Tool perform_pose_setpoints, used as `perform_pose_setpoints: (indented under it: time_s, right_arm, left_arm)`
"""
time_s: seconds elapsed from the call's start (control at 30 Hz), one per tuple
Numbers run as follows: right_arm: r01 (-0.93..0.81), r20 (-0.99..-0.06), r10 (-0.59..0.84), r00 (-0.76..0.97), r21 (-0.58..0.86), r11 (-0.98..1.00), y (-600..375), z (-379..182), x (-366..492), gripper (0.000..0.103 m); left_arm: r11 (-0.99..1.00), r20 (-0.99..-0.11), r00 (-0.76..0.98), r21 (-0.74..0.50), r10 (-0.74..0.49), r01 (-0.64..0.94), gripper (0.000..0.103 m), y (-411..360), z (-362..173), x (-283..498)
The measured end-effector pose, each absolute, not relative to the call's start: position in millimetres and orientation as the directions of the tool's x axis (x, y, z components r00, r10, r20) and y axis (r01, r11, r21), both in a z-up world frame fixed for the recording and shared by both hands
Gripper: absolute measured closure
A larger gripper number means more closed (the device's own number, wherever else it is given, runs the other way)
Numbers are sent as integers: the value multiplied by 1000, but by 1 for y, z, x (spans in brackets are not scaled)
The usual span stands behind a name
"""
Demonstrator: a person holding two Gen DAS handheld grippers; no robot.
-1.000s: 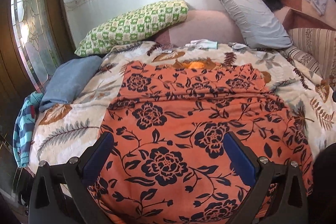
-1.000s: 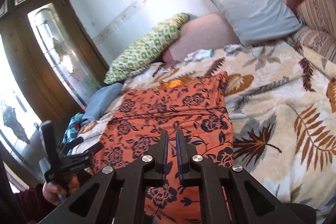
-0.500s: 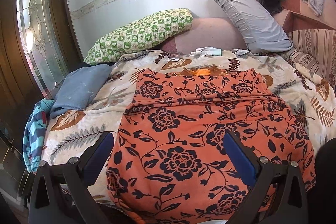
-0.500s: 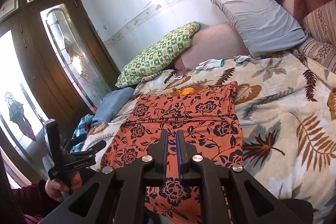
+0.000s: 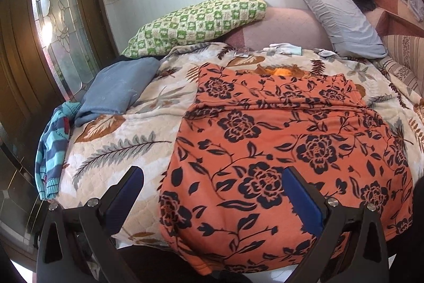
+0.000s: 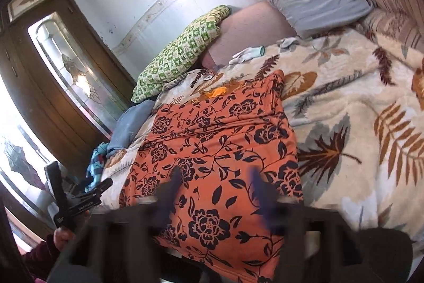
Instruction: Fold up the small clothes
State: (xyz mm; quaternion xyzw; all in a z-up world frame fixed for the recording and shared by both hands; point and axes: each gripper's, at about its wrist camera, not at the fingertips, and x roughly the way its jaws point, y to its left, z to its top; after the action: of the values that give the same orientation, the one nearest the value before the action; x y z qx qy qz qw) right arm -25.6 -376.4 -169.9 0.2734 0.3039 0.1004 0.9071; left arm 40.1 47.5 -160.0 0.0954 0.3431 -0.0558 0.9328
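An orange garment with a dark flower print [image 5: 286, 150] lies flat on the bed, its near hem hanging over the front edge; it also shows in the right wrist view [image 6: 214, 150]. My left gripper [image 5: 212, 192] is open and empty, held above the garment's near left corner. It also shows at the lower left of the right wrist view [image 6: 76, 200]. My right gripper [image 6: 214, 182] is open and blurred, above the near part of the garment, holding nothing.
The bed has a cream leaf-print blanket [image 5: 119, 145]. A folded blue cloth [image 5: 116, 89] and a striped knit [image 5: 53, 147] lie at its left edge. Green checked pillow [image 5: 196, 20] and grey pillow [image 5: 336, 15] lean on the wall. A wooden glass door [image 6: 69, 81] stands left.
My right gripper has opened from shut. My left gripper has drawn back and to the left, so more of the bed's left side shows. The garment has not moved.
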Motion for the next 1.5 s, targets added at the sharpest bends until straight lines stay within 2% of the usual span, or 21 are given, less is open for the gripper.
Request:
perform_pose_setpoints:
  time_s: [0.07, 0.2, 0.37, 0.57, 0.7, 1.07, 1.5]
  right_arm:
    - [-6, -504, 369, 781, 584, 812, -380, -176, -27, 25]
    - [59, -589, 368, 720, 580, 813, -382, -186, -27, 25]
    - [131, -636, 388, 667, 613, 780, -388, -199, -22, 27]
    - [142, -661, 409, 629, 615, 776, -381, -210, -12, 27]
    - [139, -683, 422, 596, 605, 784, -372, -217, -8, 27]
    - [156, -708, 431, 559, 600, 785, -371, -232, -11, 27]
    - [153, -699, 463, 544, 626, 765, -371, -246, -5, 27]
  left_arm:
    - [976, -670, 742, 136, -37, 171, 0, 55, -165, 40]
    - [980, -716, 697, 106, -41, 166, 0, 77, -177, 37]
    - [982, -728, 685, 122, -9, 142, 0, 107, -178, 46]
    - [997, -775, 632, 39, -8, 60, 0, 145, -179, 63]
    - [999, -813, 582, 32, 9, 28, 0, 153, -195, 63]
    - [999, -872, 489, 38, 27, 13, 0, 156, -217, 65]
    - [995, -888, 456, 84, 54, 46, 0, 139, -227, 69]
